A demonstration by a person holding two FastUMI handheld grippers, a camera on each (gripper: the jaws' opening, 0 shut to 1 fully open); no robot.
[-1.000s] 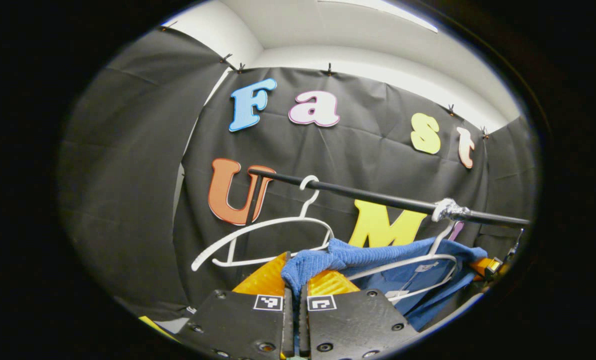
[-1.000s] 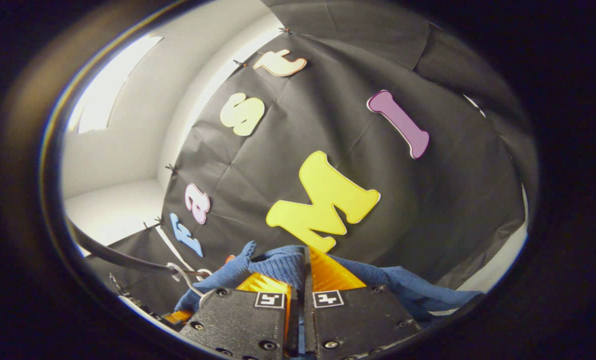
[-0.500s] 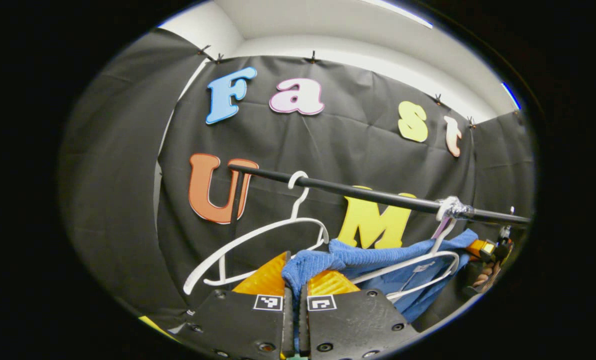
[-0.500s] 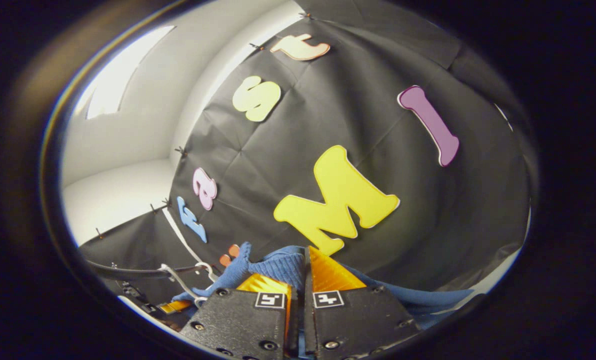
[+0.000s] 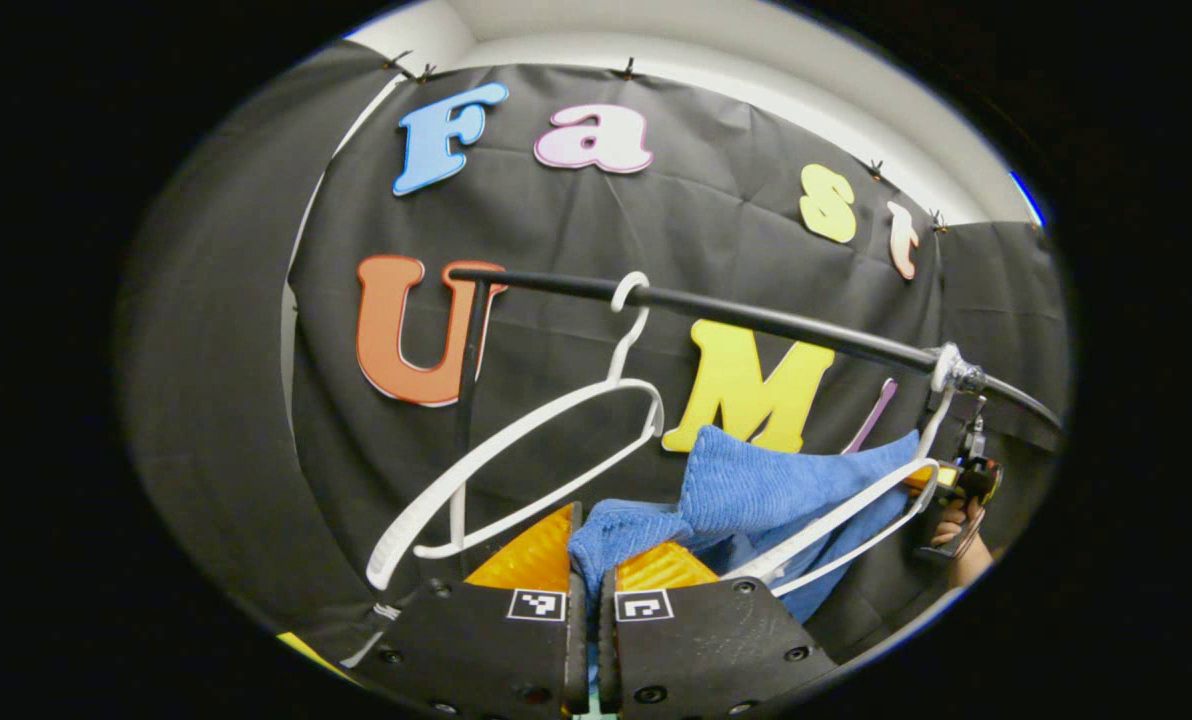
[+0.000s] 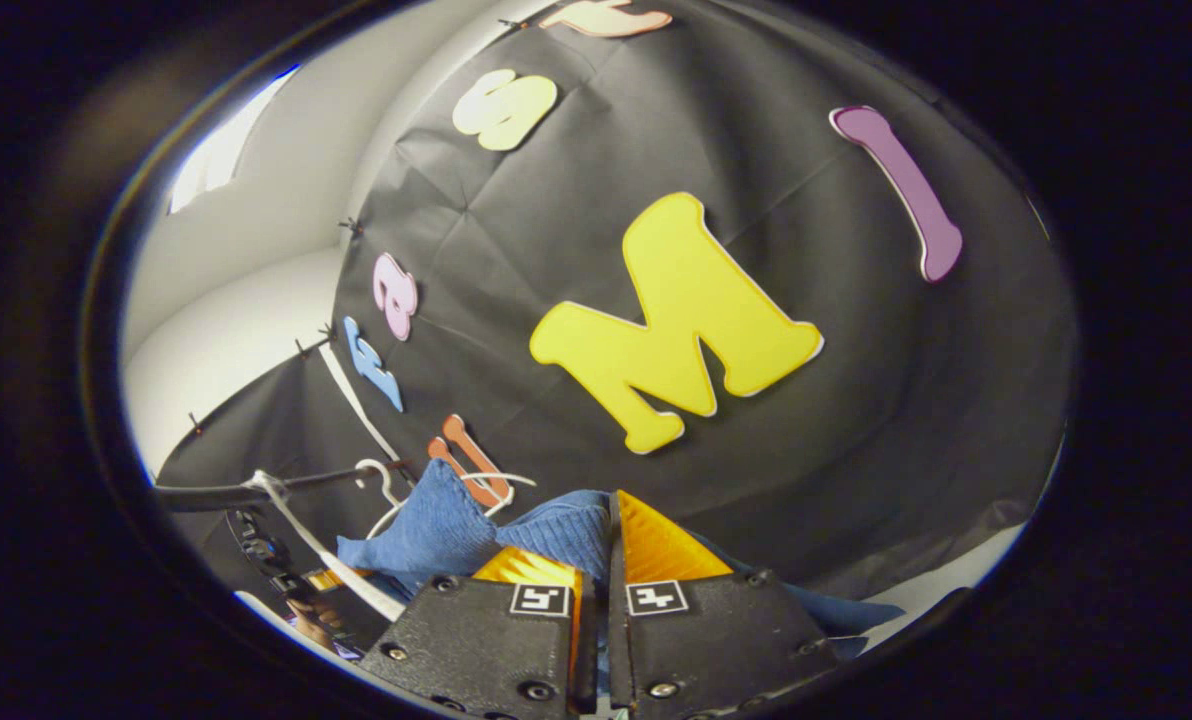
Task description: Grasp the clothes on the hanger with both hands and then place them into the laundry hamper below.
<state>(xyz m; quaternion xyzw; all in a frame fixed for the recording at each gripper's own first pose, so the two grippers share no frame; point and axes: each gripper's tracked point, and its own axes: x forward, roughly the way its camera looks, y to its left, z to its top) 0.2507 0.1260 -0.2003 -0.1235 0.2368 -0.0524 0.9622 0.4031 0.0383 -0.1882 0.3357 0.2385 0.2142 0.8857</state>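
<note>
A blue knit garment [image 5: 756,490] hangs between my two grippers, partly off its white hanger [image 5: 856,510]. My left gripper [image 5: 588,560] is shut on one bunched end of the cloth. In the right gripper view the same blue garment [image 6: 436,520] bulges up in front, and my right gripper [image 6: 606,555] is shut on its other end. In the left gripper view the right gripper [image 5: 961,480] and the hand holding it sit far right, under the black rail [image 5: 756,320]. The hanger's hook is taped to the rail.
A second, bare white hanger [image 5: 526,450] hangs from the rail's left part, just left of my left gripper. The rail's black upright [image 5: 466,380] stands behind it. In the right gripper view the rail [image 6: 256,490] and both hangers sit low on the left.
Both grippers have moved down with the garment. The cloth has slid off the hanger's top and now bunches below the rail; the rail and wall sit higher in both views.
</note>
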